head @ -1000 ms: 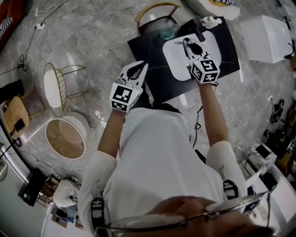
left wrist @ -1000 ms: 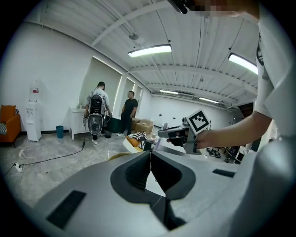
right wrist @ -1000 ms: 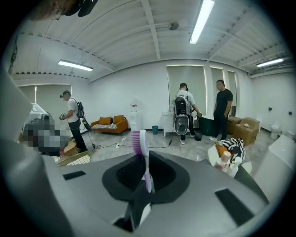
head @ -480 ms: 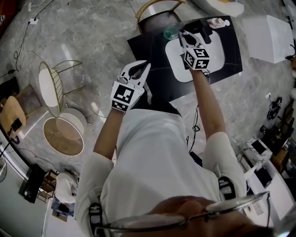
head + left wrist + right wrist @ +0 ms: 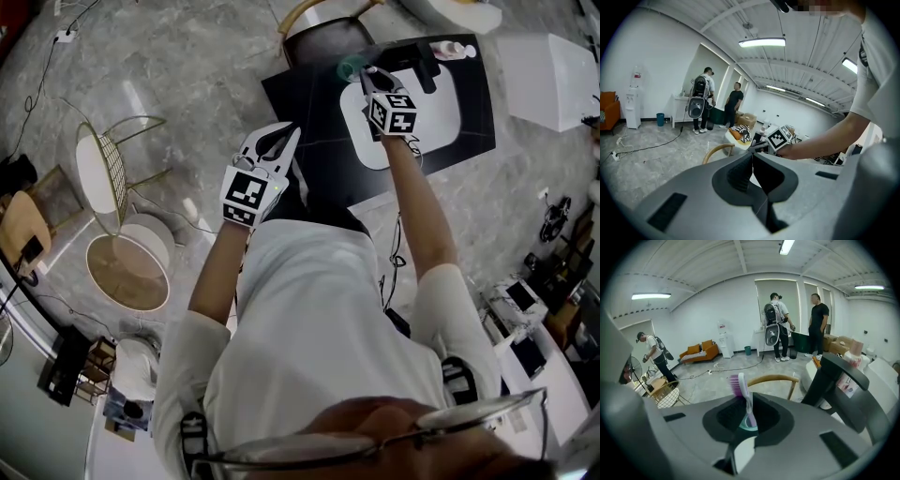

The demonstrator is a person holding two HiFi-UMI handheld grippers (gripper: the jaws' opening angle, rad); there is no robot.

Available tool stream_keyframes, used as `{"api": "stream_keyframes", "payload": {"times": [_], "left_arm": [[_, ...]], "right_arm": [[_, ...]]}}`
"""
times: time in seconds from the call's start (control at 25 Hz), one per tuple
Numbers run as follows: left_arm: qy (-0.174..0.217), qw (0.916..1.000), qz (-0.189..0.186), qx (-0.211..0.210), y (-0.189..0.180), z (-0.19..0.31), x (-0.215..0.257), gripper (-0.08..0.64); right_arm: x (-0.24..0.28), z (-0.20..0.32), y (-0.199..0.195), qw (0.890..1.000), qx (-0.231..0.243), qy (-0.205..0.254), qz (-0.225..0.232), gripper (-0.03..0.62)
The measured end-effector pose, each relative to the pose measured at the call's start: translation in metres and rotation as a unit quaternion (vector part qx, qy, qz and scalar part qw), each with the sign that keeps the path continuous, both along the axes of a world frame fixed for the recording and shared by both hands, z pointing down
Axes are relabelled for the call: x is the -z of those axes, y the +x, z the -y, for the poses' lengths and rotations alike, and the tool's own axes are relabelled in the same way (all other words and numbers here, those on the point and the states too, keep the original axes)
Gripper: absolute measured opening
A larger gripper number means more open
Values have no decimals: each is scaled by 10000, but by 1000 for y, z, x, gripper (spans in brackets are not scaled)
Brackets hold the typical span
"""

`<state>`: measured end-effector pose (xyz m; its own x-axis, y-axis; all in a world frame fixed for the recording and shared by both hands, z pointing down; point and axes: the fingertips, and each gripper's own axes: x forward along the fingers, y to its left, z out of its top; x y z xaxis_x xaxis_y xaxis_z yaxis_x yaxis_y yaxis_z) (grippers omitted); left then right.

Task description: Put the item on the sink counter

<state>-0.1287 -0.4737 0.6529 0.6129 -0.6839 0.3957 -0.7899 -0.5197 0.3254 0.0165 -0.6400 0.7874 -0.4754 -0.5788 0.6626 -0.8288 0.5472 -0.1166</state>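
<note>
One toothbrush [image 5: 745, 401] at counter [image 5: 309, 127] back edge

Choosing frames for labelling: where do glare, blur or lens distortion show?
Head view: glare patches on the glossy floor, fisheye bending. Right gripper view: toothbrush in focus, corners vignetted black. Left gripper view: ceiling light blown out, mosaic patch at top.
</note>
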Motion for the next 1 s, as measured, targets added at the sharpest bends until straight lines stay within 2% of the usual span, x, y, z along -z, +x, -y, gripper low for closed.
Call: {"api": "stream_keyframes", "payload": {"times": [0.32,0.72,1.0], "left_arm": [[-57,9999,-78,35,-3,1,-4,5],[-79,9998,-113,143,-9,-2,-6,5],[22,9997,-87,236,-8,-9,5,5]], "right_arm": [[-5,2,-6,9998,133,-88,-101,118],[-11,-3,-10,9993,277,-150,-205,126],[17,-15,-12,9994,331,15,-81,126]]}}
